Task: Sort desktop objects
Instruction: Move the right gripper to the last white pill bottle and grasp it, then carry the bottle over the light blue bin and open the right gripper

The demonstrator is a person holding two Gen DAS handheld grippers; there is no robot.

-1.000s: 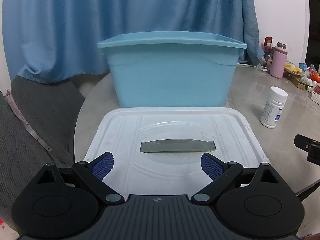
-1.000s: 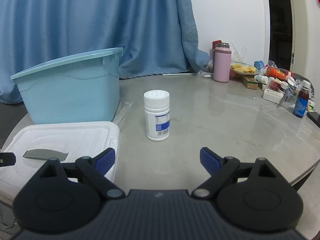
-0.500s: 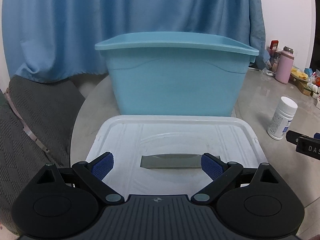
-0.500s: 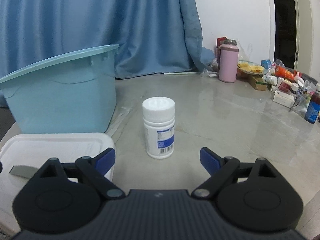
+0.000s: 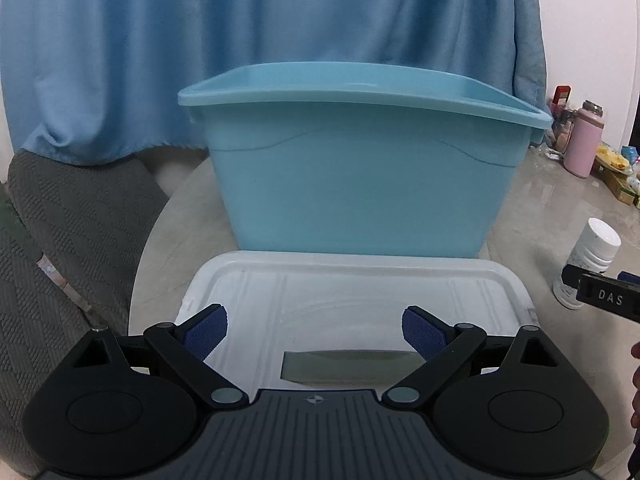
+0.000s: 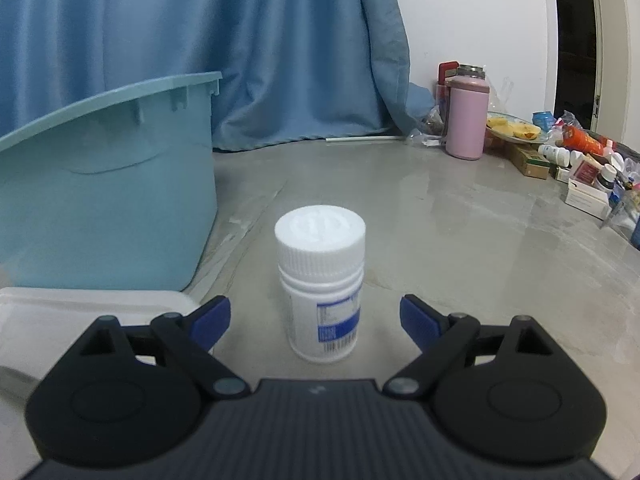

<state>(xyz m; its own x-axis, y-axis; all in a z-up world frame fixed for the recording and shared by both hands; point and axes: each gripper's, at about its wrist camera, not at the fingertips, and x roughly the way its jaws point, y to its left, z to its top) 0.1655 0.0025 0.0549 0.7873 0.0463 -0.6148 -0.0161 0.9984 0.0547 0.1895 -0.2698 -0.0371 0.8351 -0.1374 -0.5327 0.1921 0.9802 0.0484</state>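
Observation:
A white pill bottle [image 6: 321, 280] with a blue label stands upright on the grey table, between the tips of my open right gripper [image 6: 315, 318], not touched. It also shows in the left wrist view [image 5: 588, 268], partly behind the right gripper's finger [image 5: 600, 295]. A light blue plastic bin [image 5: 360, 176] stands at the back; it also shows in the right wrist view [image 6: 108, 184]. In front of it lies a white lid [image 5: 360, 292] with a grey handle strip [image 5: 348, 366]. My left gripper [image 5: 315, 330] is open and empty, low over the lid, the strip just behind its fingertips.
A pink flask [image 6: 466, 114], a plate of food [image 6: 514, 128], and several boxes and small bottles [image 6: 588, 176] crowd the table's far right. A blue curtain [image 5: 280, 40] hangs behind. A grey upholstered seat [image 5: 60, 240] lies left of the table edge.
Both grippers moved forward. The right one closed in on the pill bottle, which now sits between its tips. The left one advanced over the lid toward the bin.

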